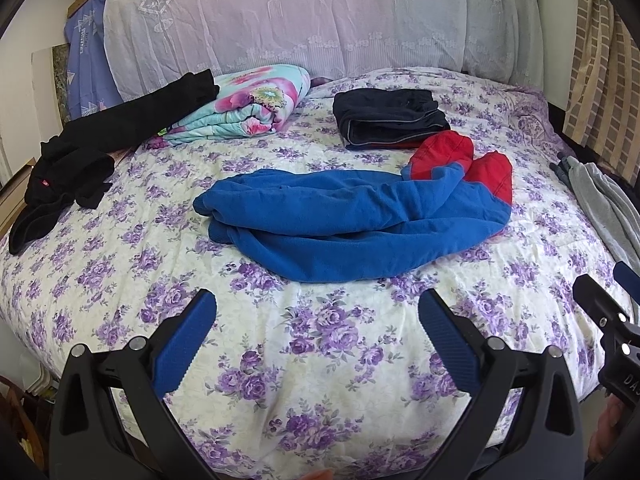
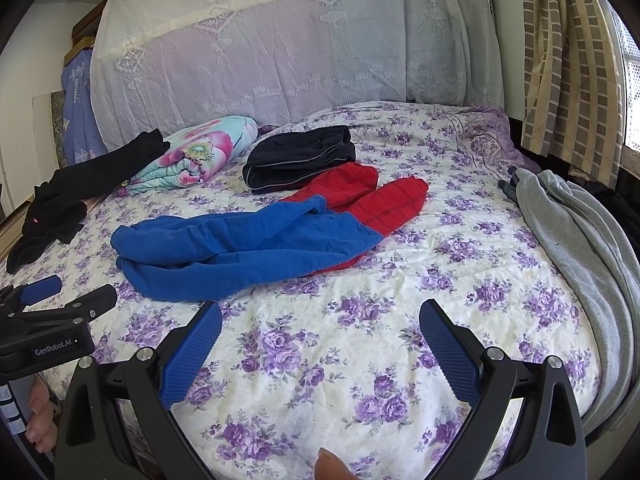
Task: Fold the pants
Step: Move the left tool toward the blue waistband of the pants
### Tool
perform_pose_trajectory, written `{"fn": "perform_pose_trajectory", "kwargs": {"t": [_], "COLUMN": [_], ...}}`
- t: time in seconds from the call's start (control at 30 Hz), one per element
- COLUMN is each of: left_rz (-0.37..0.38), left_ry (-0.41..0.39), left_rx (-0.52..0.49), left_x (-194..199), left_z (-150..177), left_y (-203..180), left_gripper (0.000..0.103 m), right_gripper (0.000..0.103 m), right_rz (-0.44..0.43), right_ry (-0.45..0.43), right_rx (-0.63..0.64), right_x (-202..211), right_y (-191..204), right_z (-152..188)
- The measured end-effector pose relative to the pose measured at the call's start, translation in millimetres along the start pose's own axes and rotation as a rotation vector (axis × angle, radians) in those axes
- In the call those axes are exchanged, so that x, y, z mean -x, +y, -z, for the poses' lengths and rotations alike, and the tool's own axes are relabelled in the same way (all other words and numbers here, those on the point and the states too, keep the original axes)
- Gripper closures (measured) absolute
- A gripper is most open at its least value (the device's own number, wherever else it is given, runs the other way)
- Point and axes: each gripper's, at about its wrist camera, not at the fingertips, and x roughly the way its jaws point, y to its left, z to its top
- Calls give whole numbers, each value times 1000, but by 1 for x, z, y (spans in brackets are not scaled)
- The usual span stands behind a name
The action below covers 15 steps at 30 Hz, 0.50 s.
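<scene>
Bed (image 1: 320, 360) fills both views, covered by a cream quilt with purple rose print, lightly wrinkled. Blue-and-red pants (image 1: 352, 216) lie unfolded and rumpled across the middle of the bed, blue body toward the left, red leg ends (image 2: 376, 200) toward the right and back, the two legs roughly side by side. One red end touches or overlaps the edge of a folded dark garment stack (image 1: 390, 118) just behind the pants.

Back left: a rolled floral blanket (image 1: 248, 104), teal with pink flowers. Loose black clothes (image 1: 100, 140) are draped beside it and trail to the left edge of the bed. Grey garment (image 2: 580, 248) hangs along the right edge of the bed. White lace cloth (image 1: 300, 12) covers the headboard area behind. Blue patterned fabric (image 1: 86, 64) sits at far left by the wall, and a tan checked curtain (image 2: 572, 60) at far right, with bright window light at its edge.

Left gripper (image 1: 318, 320) hovers over bare quilt in front of the pants, blue-padded fingers spread wide, nothing between them. Right gripper (image 2: 320, 328) likewise spread wide over bare quilt, empty, near the pants' front edge but not touching. Each gripper appears at the edge of the other's view, side by side. A thumb tip (image 2: 332, 466) shows at the bottom of the right wrist view.
</scene>
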Motion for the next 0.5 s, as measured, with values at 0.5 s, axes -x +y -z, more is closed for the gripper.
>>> {"fn": "perform_pose_trajectory", "kwargs": {"t": [0.5], "left_rz": [-1], "left_ry": [5], "left_rx": [42], "left_x": [-58], "left_z": [3], "left_y": [38], "left_gripper": [4], "right_gripper": [4], "right_rz": [-57], "right_ry": [106], "right_rx": [-145], "right_x": [-50], "right_y": [-33], "right_z": [11]}}
